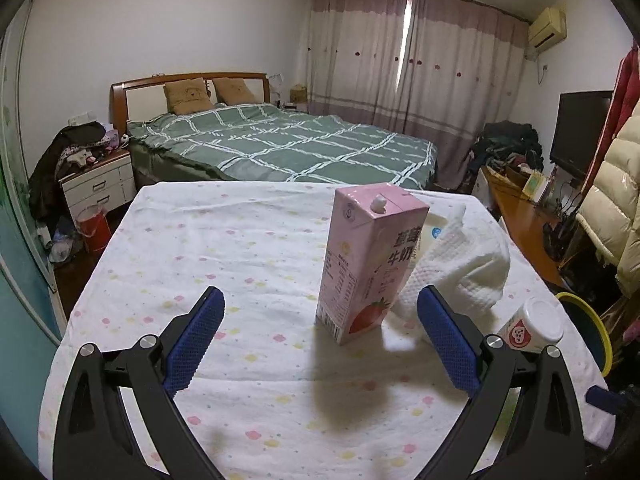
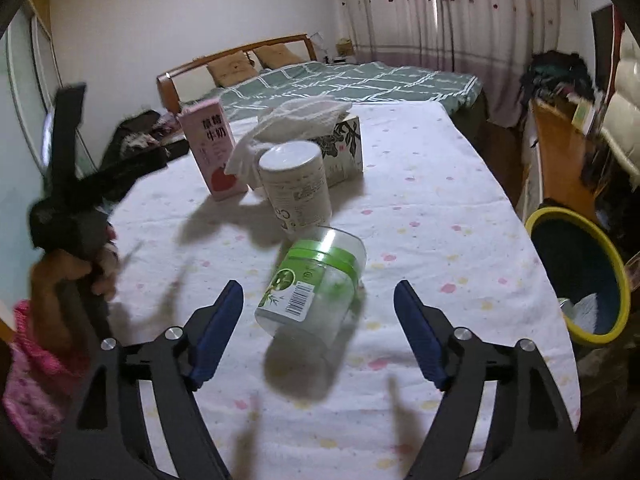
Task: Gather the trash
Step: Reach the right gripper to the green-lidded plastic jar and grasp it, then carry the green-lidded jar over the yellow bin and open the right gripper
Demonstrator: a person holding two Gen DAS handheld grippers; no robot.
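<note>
Ahead of the wide-open right tongs [image 2: 318, 320], the clear green-banded jar [image 2: 310, 286] tilts, lid end up-right, ungripped. Left tongs [image 1: 320, 340] gape empty before the upright pink carton [image 1: 368, 264] on the surface [image 1: 200, 240].

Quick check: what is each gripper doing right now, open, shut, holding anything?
Left gripper: open, empty, facing the upright pink strawberry milk carton.
Right gripper: open, gripping nothing; the tilted clear green-labelled plastic jar sits loose between its fingers.
</note>
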